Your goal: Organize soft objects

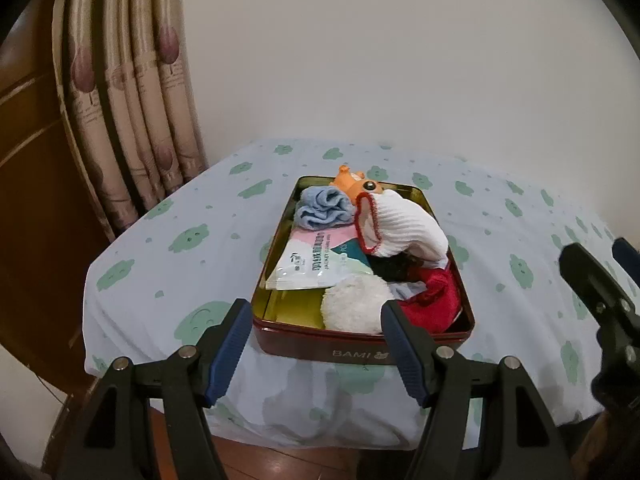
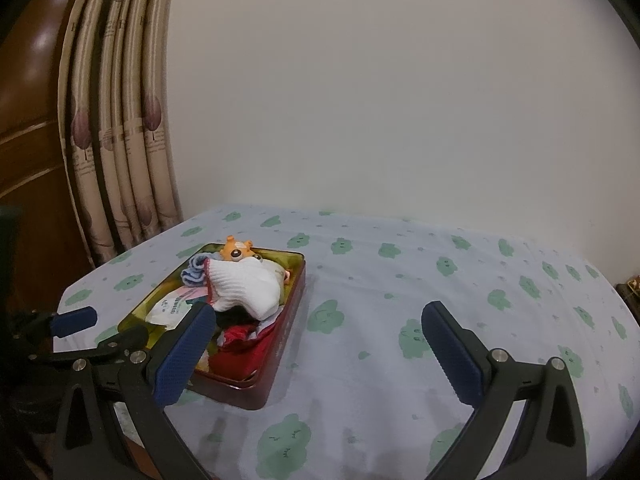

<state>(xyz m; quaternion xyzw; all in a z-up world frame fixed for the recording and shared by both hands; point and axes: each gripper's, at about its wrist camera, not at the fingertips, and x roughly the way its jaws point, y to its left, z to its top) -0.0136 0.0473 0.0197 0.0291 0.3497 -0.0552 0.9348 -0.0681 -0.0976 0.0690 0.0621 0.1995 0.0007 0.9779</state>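
Both tongs, left tongs (image 1: 312,344) and right tongs (image 2: 316,354), hung wide and empty before the tin (image 1: 362,346). The ribbed white sock (image 1: 404,228) looked limp and light, likeliest pinched at its red-trimmed cuff.

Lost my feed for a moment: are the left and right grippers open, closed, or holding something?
Left gripper: open, holding nothing, in front of the tin.
Right gripper: open, holding nothing.

Dim, warm indoor light; soft shadows; strong fisheye bending and dark corners.
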